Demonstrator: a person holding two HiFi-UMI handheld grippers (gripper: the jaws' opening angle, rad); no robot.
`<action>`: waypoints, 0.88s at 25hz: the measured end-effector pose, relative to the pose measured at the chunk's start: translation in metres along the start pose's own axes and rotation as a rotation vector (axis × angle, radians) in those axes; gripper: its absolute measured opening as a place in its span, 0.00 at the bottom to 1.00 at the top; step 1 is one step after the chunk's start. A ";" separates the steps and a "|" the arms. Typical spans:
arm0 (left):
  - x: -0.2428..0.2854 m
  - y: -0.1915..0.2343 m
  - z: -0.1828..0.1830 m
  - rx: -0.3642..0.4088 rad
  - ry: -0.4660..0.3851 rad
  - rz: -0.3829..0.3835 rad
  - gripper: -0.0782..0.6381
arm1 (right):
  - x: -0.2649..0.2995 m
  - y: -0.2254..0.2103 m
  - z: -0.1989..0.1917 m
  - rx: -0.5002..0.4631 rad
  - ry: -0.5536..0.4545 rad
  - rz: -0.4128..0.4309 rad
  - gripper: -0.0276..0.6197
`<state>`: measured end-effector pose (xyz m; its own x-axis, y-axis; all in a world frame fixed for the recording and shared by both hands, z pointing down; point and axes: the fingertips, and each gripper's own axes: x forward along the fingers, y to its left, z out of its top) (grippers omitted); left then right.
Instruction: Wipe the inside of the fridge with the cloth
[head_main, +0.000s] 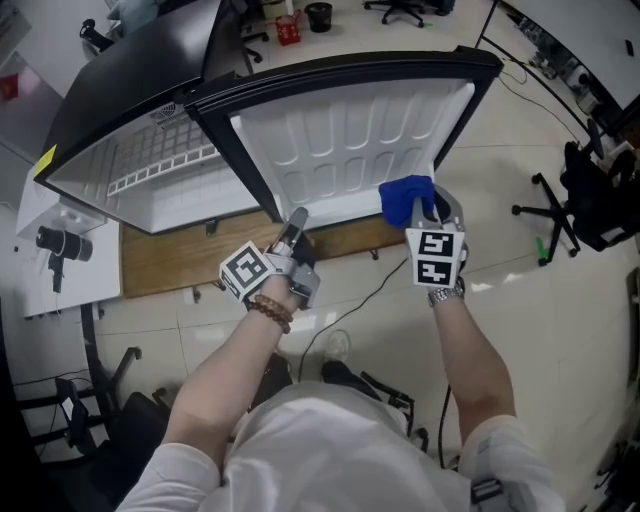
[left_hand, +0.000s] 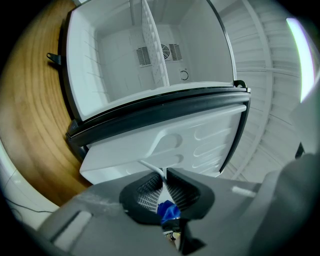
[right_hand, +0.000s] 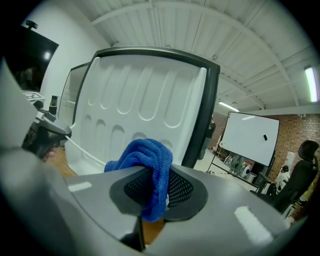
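My blue cloth (right_hand: 145, 157) is clamped in the right gripper (right_hand: 156, 189), up against the near edge of the open fridge door (head_main: 350, 130). My left gripper (left_hand: 164, 184) is clenched on that door's thin white rail (left_hand: 151, 167).

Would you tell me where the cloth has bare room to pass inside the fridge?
Both compartments beside the shelf are bare, back to the vent. The door panel is bare; its lower edge is crowded by the left gripper on the door rail and the cloth.
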<state>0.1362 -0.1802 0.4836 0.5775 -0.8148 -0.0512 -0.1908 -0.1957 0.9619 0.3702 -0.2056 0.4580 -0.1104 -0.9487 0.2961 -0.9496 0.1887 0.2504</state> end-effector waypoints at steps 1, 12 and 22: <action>0.000 0.000 0.000 -0.001 0.000 -0.003 0.15 | 0.001 -0.005 -0.002 0.002 0.003 -0.008 0.12; 0.000 -0.004 -0.006 -0.010 0.005 -0.041 0.15 | -0.004 -0.031 0.000 0.041 -0.005 -0.039 0.12; -0.009 0.044 -0.016 0.027 0.027 0.147 0.15 | -0.025 -0.010 0.030 0.058 -0.078 0.030 0.12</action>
<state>0.1355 -0.1732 0.5306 0.5633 -0.8206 0.0969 -0.2955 -0.0905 0.9510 0.3741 -0.1912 0.4207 -0.1600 -0.9601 0.2292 -0.9605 0.2049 0.1880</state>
